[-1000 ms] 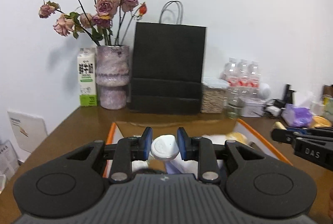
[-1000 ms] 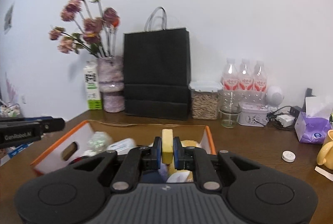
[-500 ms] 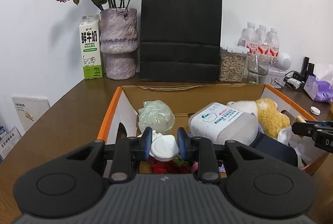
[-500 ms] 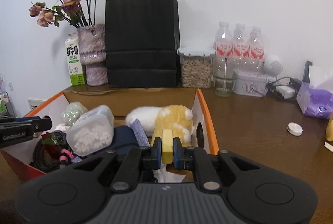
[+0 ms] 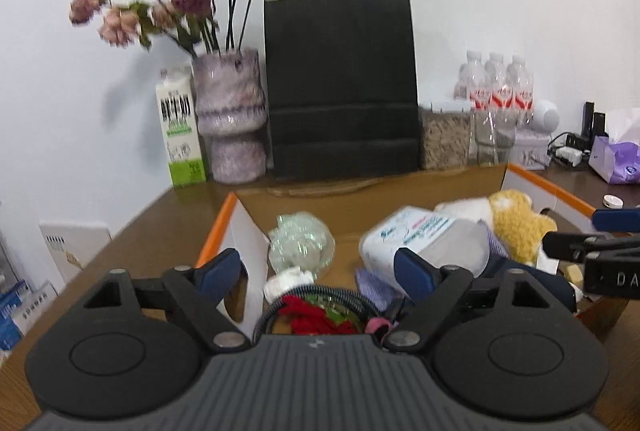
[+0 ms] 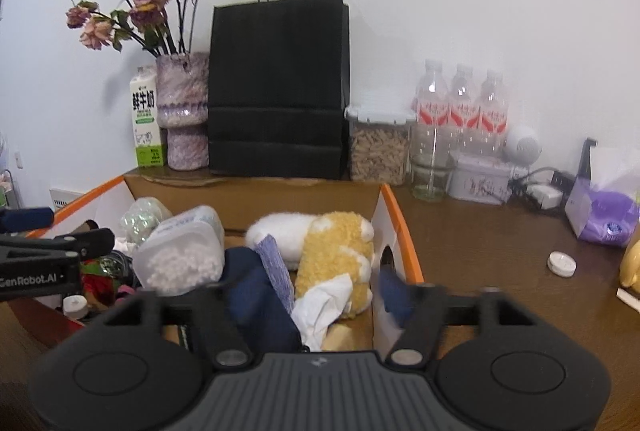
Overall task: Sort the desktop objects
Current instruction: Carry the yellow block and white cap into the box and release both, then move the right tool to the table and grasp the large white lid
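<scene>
An orange-rimmed cardboard box (image 5: 218,227) (image 6: 404,227) on the brown desk holds several objects. My left gripper (image 5: 316,271) is open and empty over its left end. Below it lie a white round cap (image 5: 286,281) (image 6: 75,305), a coiled cable (image 5: 320,293) and a red flower (image 5: 308,315). My right gripper (image 6: 316,295) is open and empty over the right end. A pale yellow piece (image 6: 338,337) (image 5: 573,273) lies below it beside crumpled tissue (image 6: 324,305). A clear tub (image 5: 424,241) (image 6: 180,251) and a plush toy (image 5: 516,227) (image 6: 336,251) lie in the middle.
Along the wall stand a milk carton (image 5: 180,135), a vase of dried roses (image 5: 232,115), a black paper bag (image 5: 340,87), a grain jar (image 6: 378,145) and water bottles (image 6: 460,107). A white lid (image 6: 562,263) and a purple tissue pack (image 6: 604,215) lie right of the box.
Both grippers opened. The left let go of the white cap and the right let go of the yellow piece; both now lie in the box.
</scene>
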Available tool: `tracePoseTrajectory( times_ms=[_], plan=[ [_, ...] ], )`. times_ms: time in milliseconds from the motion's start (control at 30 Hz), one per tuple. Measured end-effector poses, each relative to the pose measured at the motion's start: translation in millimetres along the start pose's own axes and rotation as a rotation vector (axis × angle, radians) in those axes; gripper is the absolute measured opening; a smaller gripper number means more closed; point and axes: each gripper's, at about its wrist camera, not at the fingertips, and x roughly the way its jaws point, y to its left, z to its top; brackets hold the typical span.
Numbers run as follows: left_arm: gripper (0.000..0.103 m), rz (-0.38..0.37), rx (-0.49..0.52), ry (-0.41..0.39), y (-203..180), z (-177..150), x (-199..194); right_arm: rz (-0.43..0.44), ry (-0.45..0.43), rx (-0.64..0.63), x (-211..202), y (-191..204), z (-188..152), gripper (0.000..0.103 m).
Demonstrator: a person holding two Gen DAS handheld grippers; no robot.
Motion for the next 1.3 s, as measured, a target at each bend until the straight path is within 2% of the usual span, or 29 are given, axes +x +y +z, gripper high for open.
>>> tracePoseTrajectory(
  times_ms=[33,67,100,300,967,1167,1300],
  plan=[
    [0.102,0.005,0.006,-0.014,-1,1,-2,-0.005,-0.012,-0.002,-2,1,1,0.094],
    [0.103,0.011,0.010,-0.028,-2,0,-4,-0.012,-0.026,-0.002,-4,2,1,0.101],
    [0.103,0.022,0.016,-0.038,-4,0,-6,-0.024,-0.034,-0.001,-6,3,1,0.103],
    [0.103,0.032,0.034,-0.039,-9,-1,-8,-0.031,-0.029,-0.025,-10,9,2,0.103],
    [0.103,0.045,-0.034,-0.099,1,-10,-24,-0.025,-0.045,-0.039,-22,15,-10,0.103],
    [0.103,0.028,-0.061,-0.130,9,-21,-43,-0.033,-0.102,-0.082,-43,20,-22,0.103],
    [0.103,0.037,-0.036,-0.162,6,-31,-58,-0.031,-0.129,-0.097,-61,23,-32,0.103]
  ],
)
